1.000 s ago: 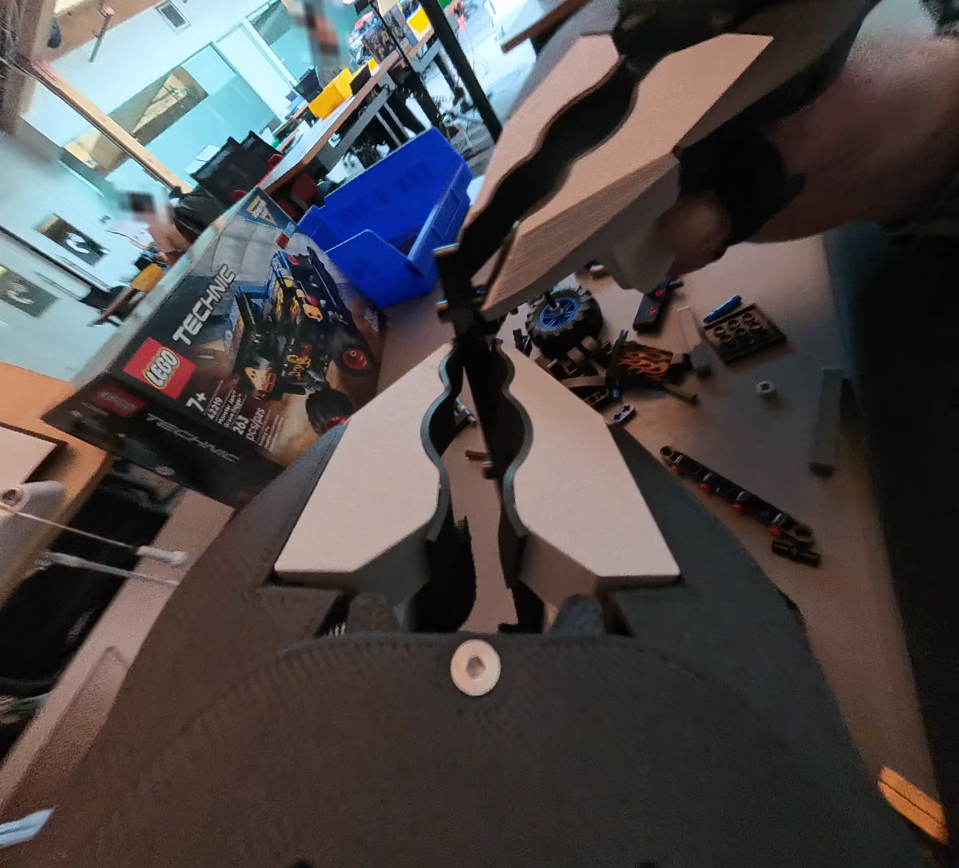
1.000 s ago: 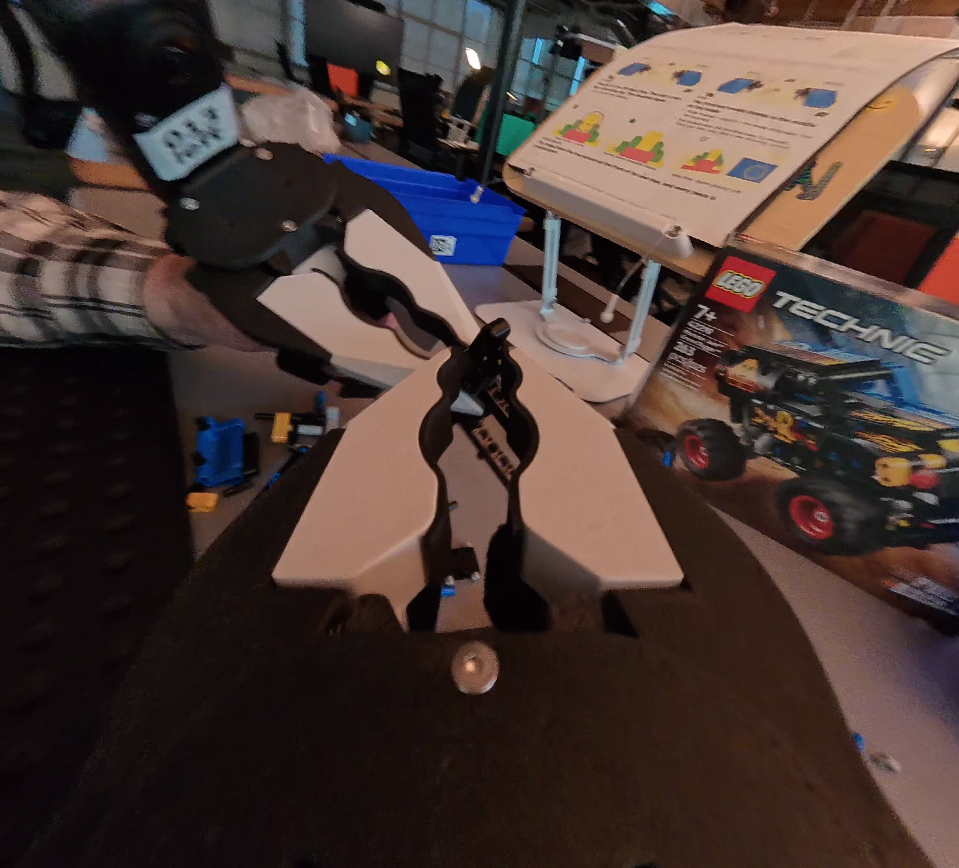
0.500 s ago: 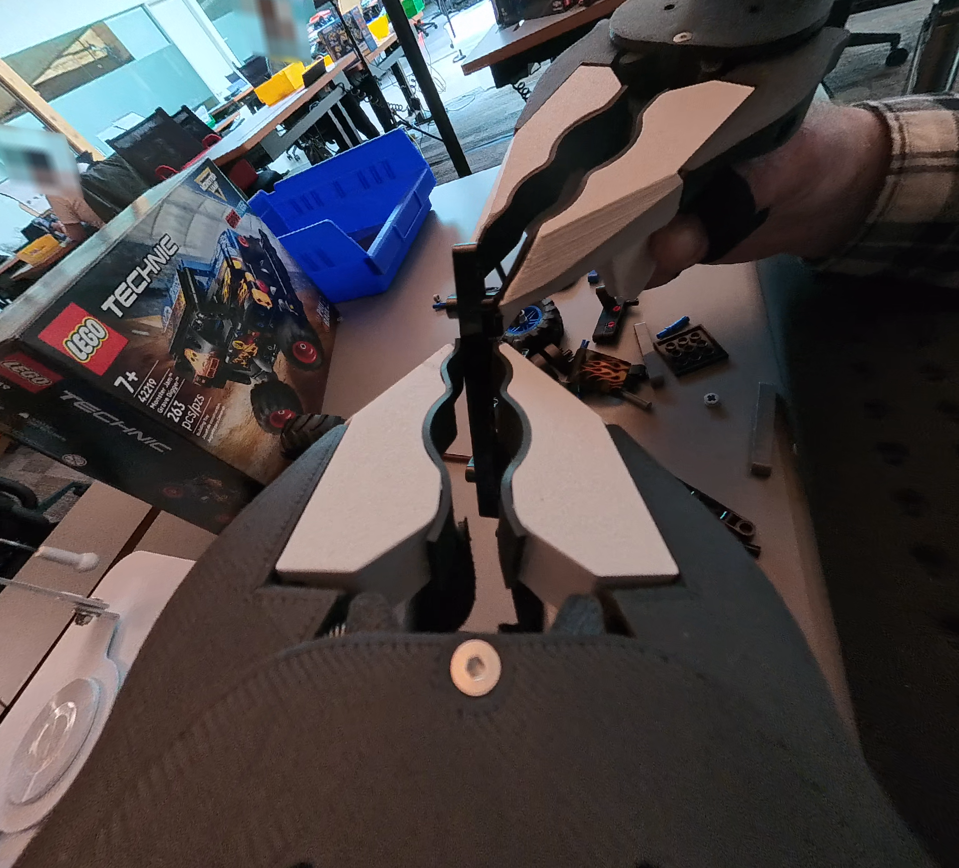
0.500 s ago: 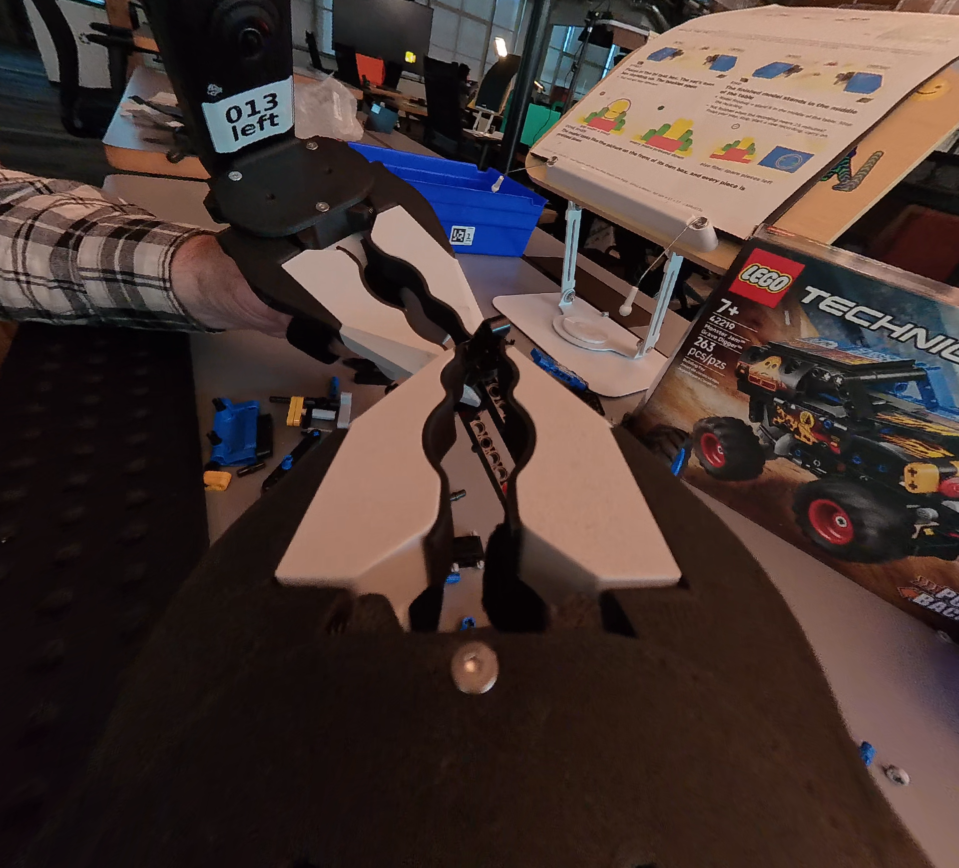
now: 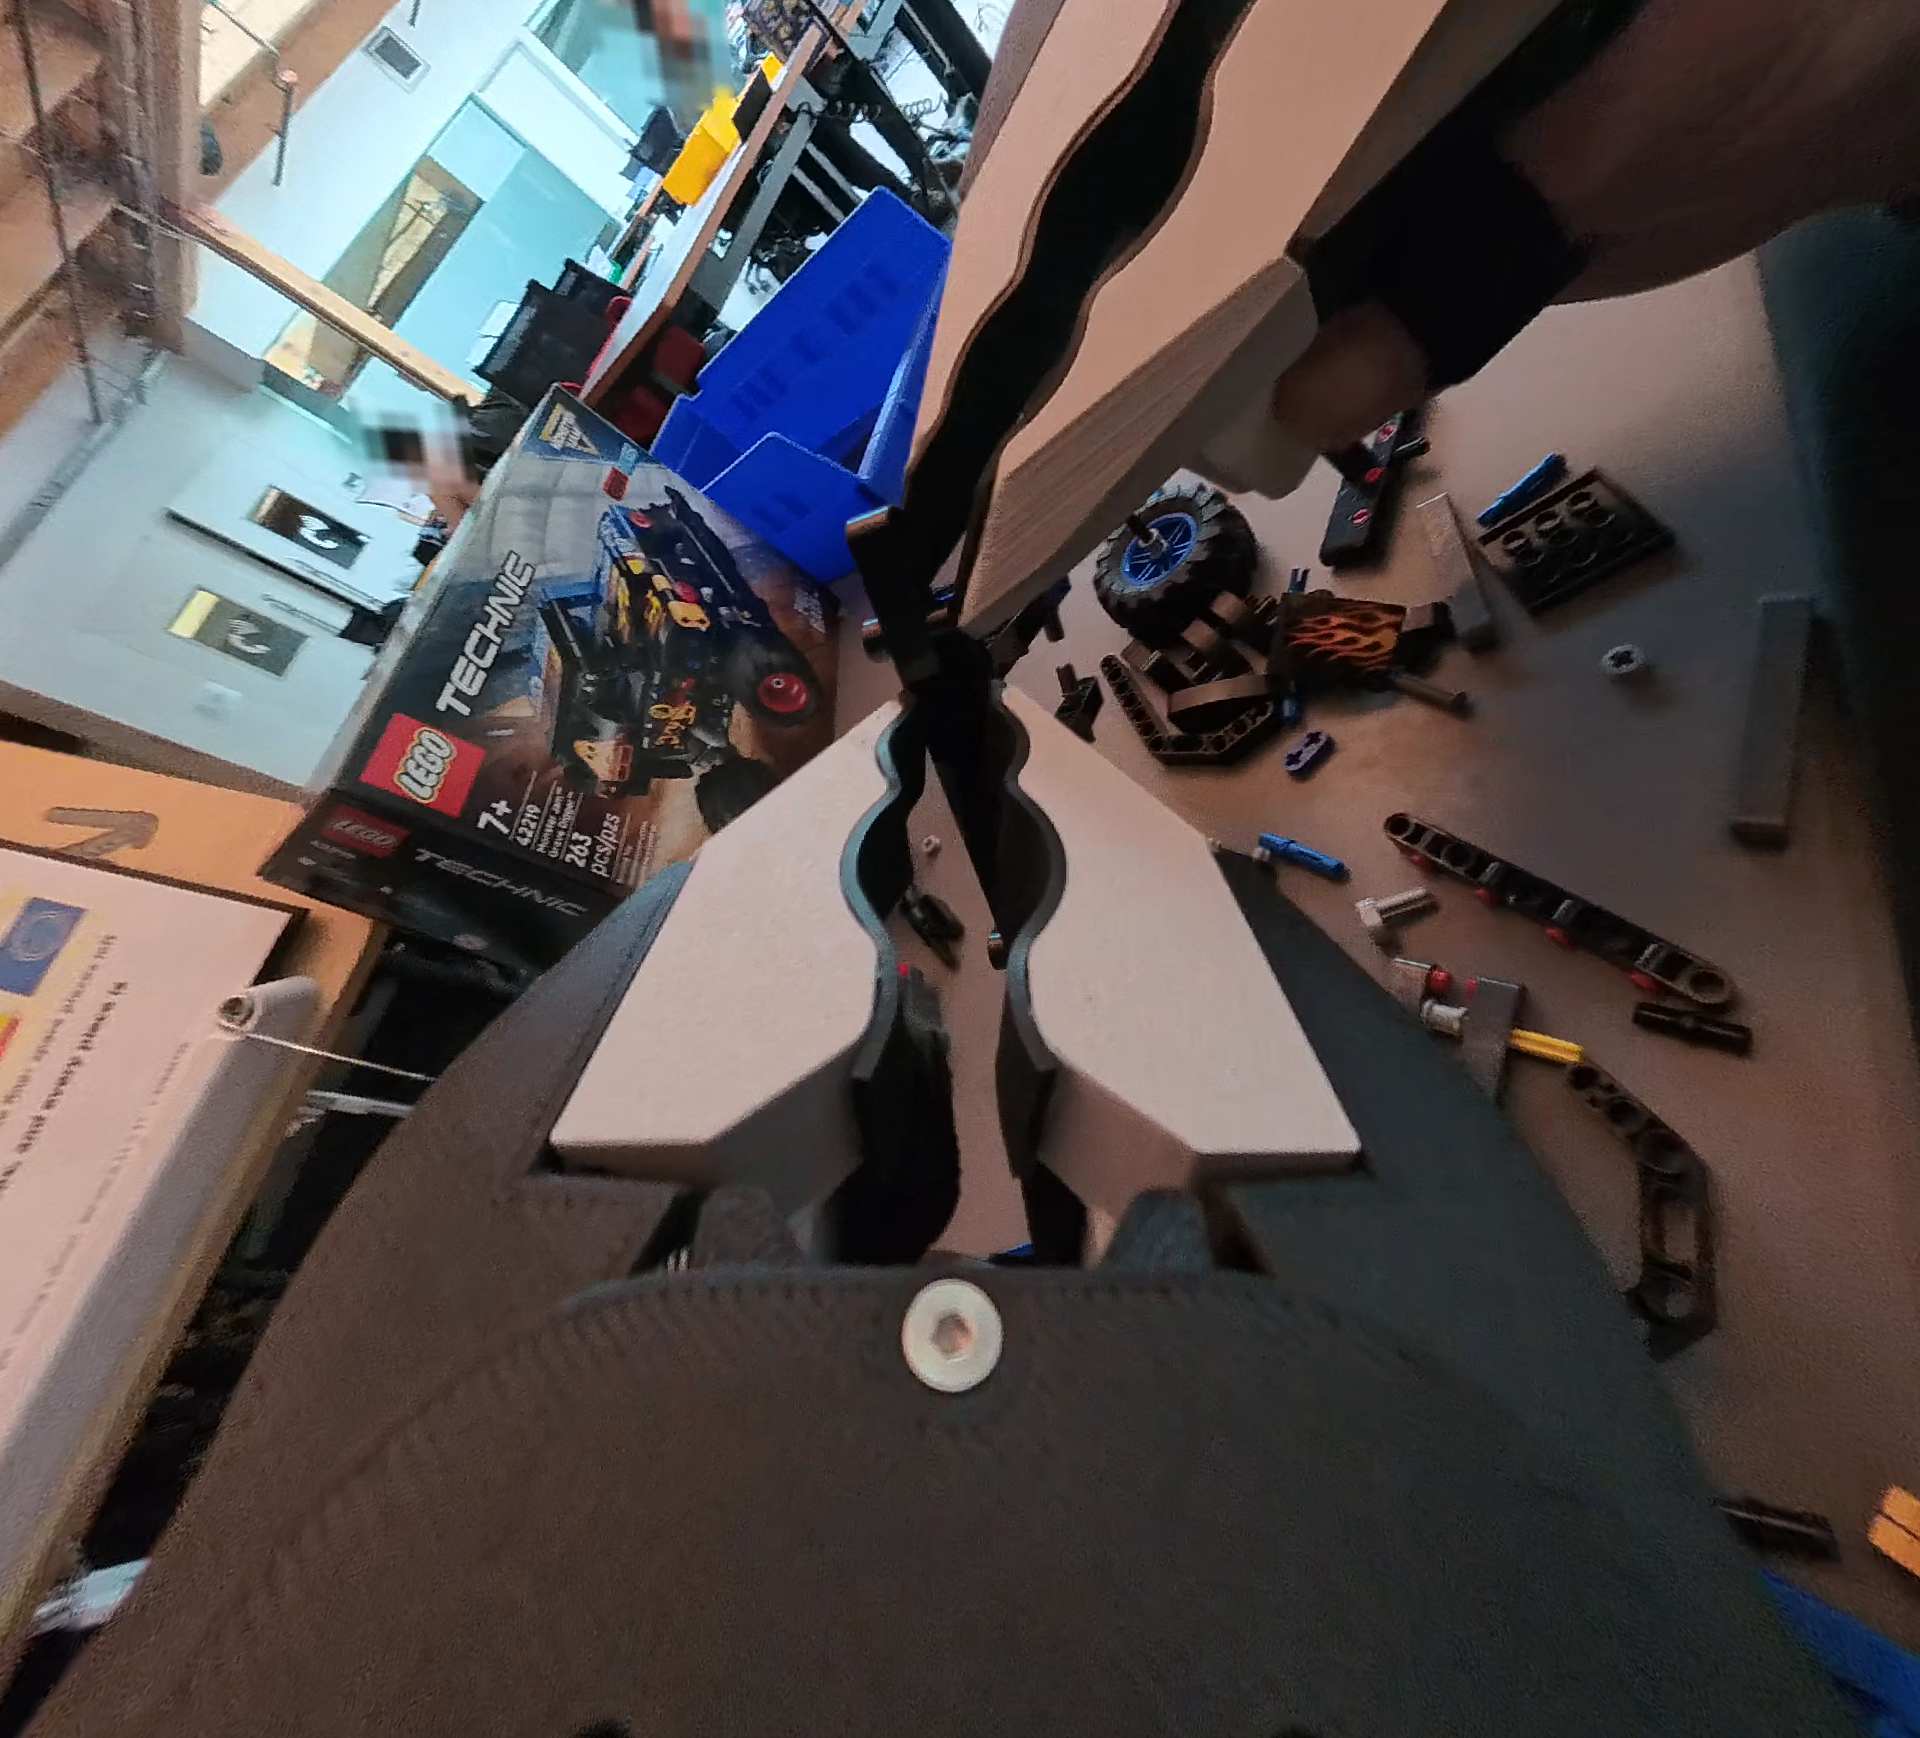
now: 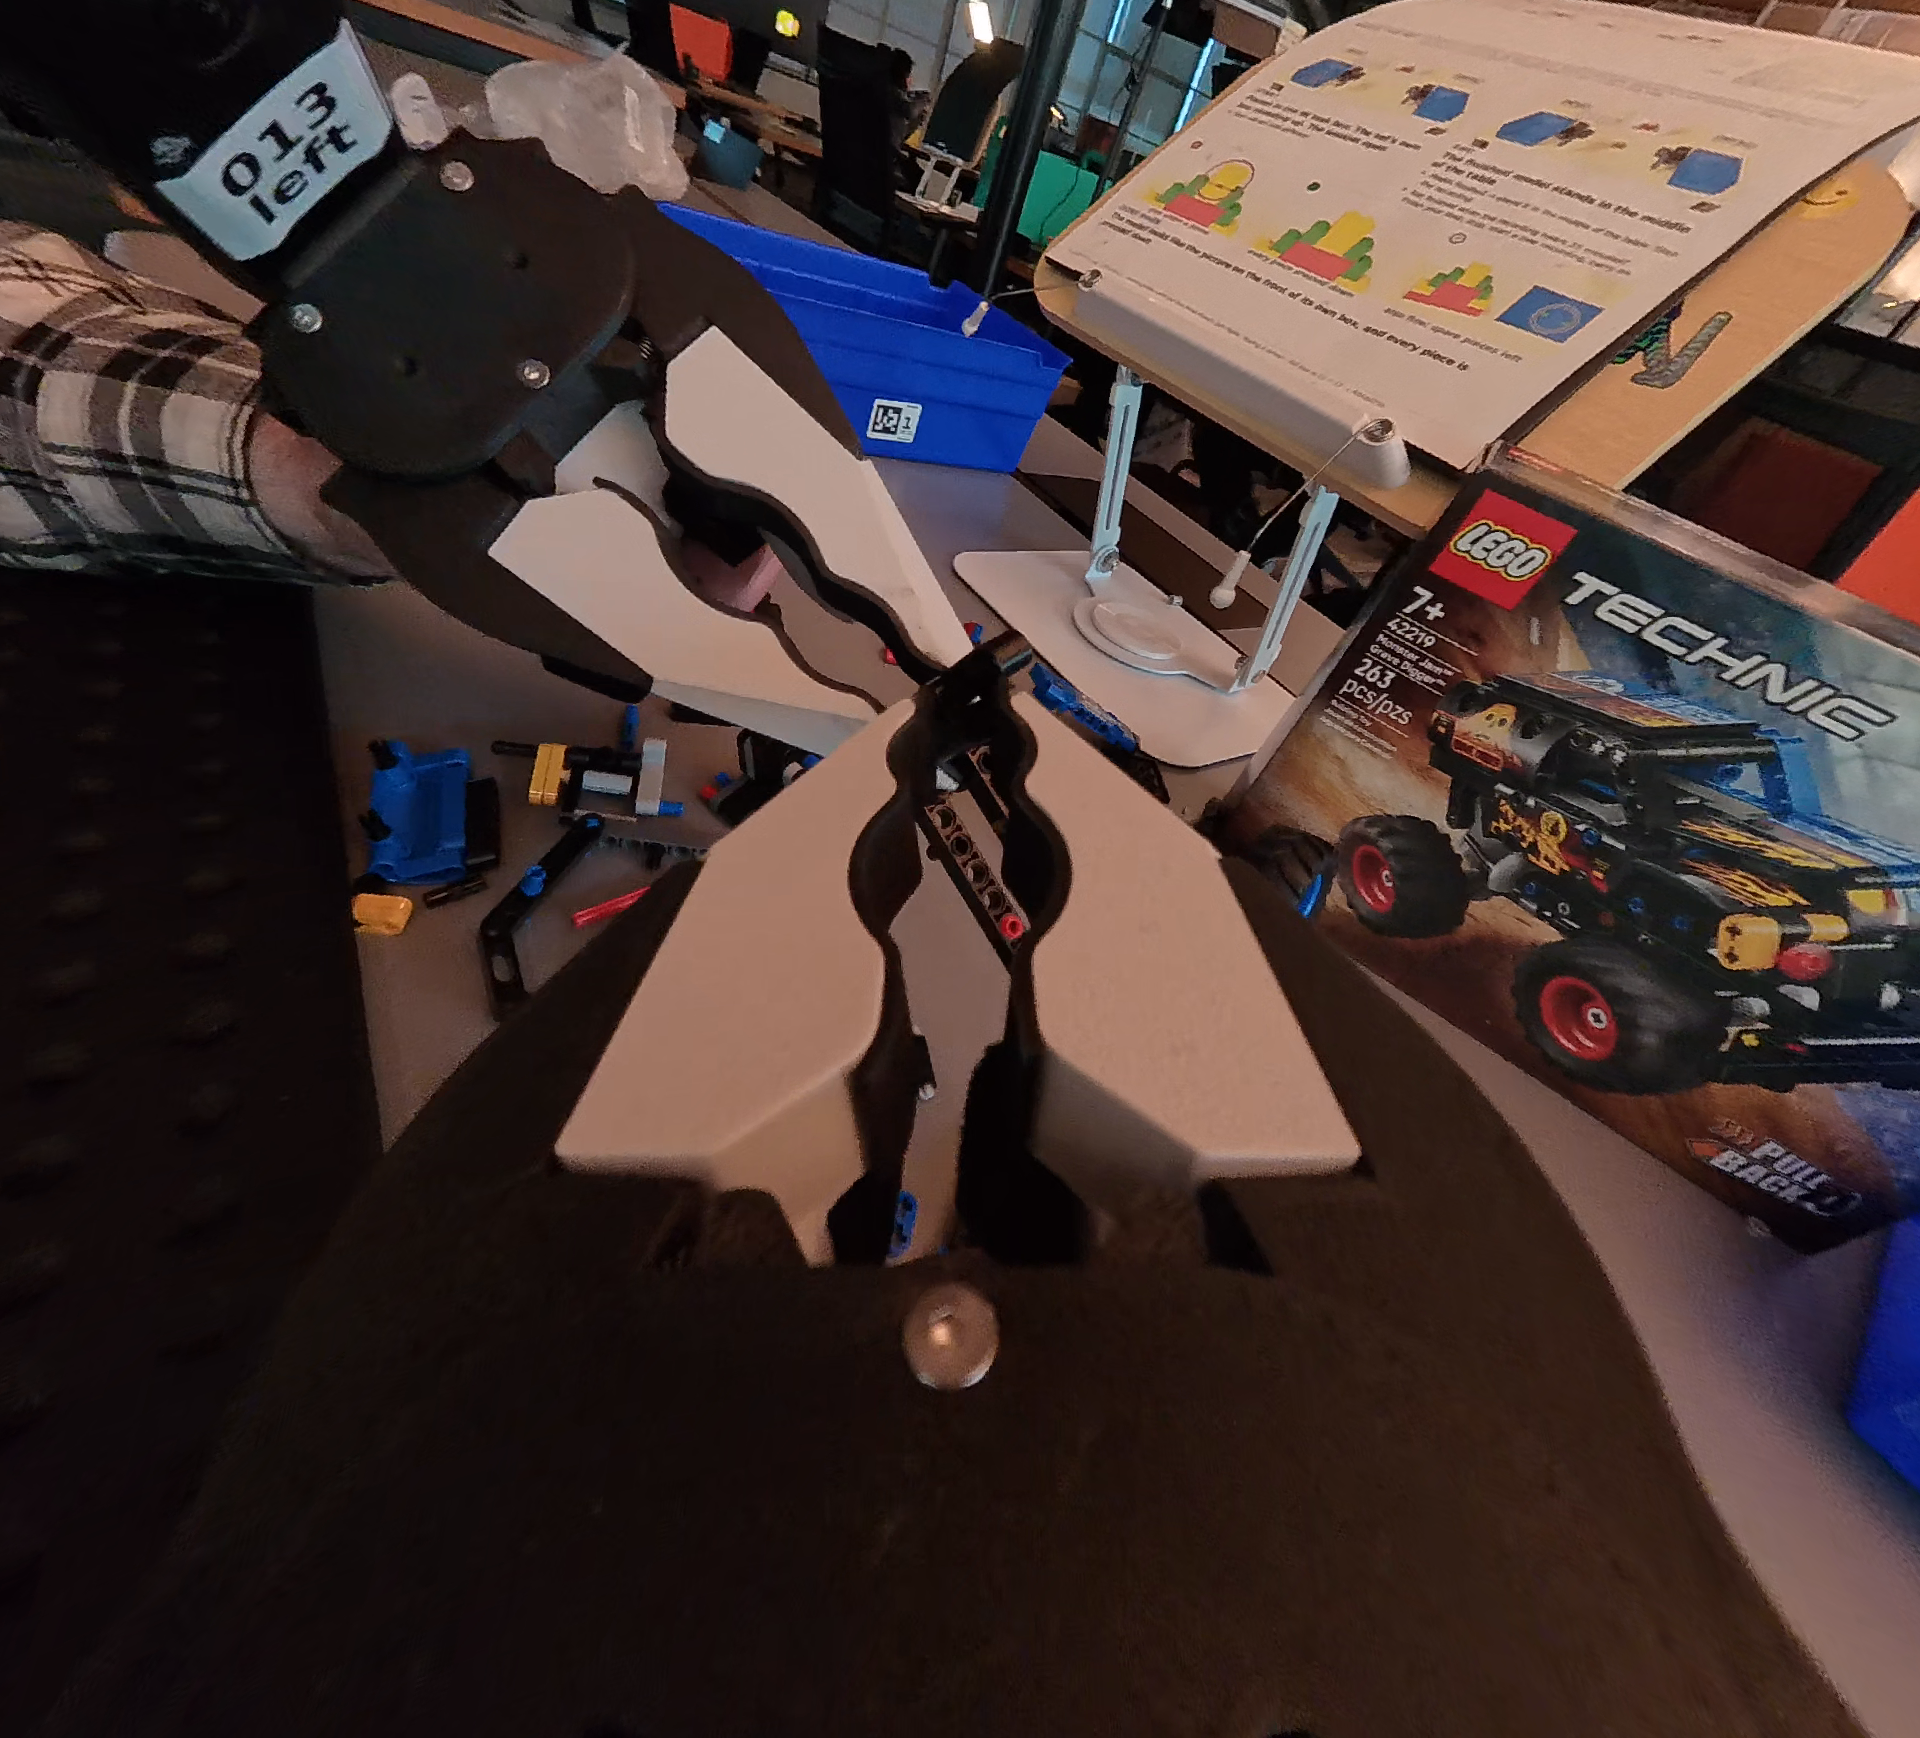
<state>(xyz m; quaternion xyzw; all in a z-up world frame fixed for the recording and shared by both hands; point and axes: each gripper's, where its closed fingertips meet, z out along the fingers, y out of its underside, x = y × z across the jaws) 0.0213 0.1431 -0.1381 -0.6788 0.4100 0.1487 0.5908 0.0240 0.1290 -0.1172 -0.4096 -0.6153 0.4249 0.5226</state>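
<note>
Bench (image 5: 1621, 815): grey; strewn with loose building pieces
Toy box (image 6: 1621, 815): standing at bench edge, beside blue bin (image 6: 894, 338)
Left gripper (image 5: 951, 701): jaws narrow, clamping black beam (image 6: 971, 847) above bench
Right gripper (image 6: 961, 701): jaws narrow, gripping same beam; tips meeting

left gripper (image 5: 951, 701): frame centre, jaws nearly closed on a black piece; right gripper (image 6: 961, 701): likewise pinching, tips meeting the left's

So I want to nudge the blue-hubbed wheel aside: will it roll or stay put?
The wheel looks apt to roll: round, with a knobby tyre and, it seems, an axle in its hub. It lies against loose parts, which may block it on that side. Probably light, so a soft push should move it.
</note>
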